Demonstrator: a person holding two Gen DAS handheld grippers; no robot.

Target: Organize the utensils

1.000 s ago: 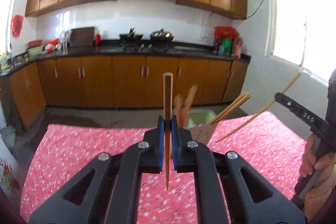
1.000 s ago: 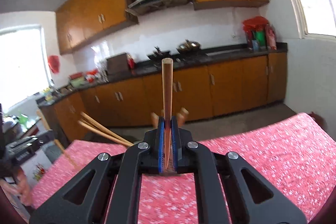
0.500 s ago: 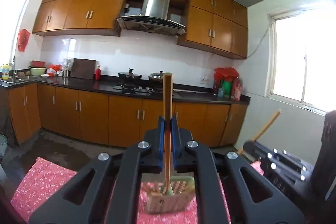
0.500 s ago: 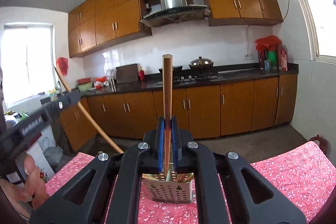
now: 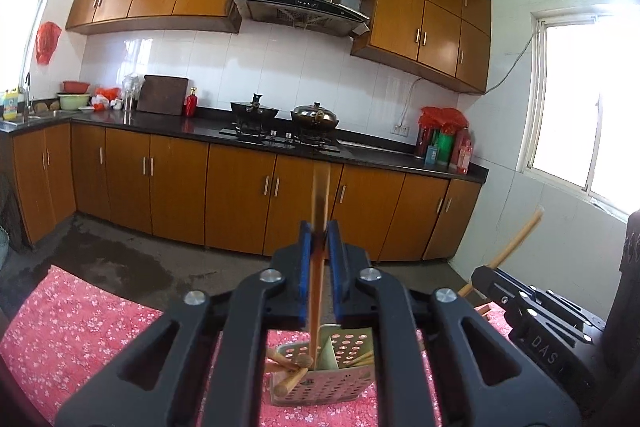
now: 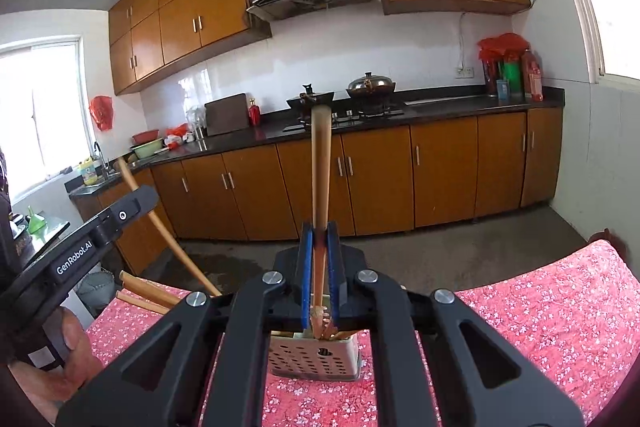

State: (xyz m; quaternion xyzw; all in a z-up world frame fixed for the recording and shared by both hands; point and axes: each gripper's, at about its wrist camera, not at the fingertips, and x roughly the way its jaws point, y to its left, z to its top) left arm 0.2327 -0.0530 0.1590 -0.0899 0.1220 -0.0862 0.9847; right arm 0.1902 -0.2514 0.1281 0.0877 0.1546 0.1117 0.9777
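My left gripper [image 5: 319, 263] has jaws opening, and its chopstick [image 5: 318, 267], blurred, seems to be slipping down into the holder [image 5: 326, 371] near the worktop's [image 5: 80, 323] far edge. My right gripper [image 6: 319, 267] pinches a second chopstick [image 6: 320, 187] upright over the holder [image 6: 312, 357]. Next: lower it into a compartment, then spread those jaws.

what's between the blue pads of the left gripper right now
A wooden chopstick stands upright between the left gripper's blue pads, its lower end over the perforated utensil holder. The jaws are opening. The left wrist view shows it.
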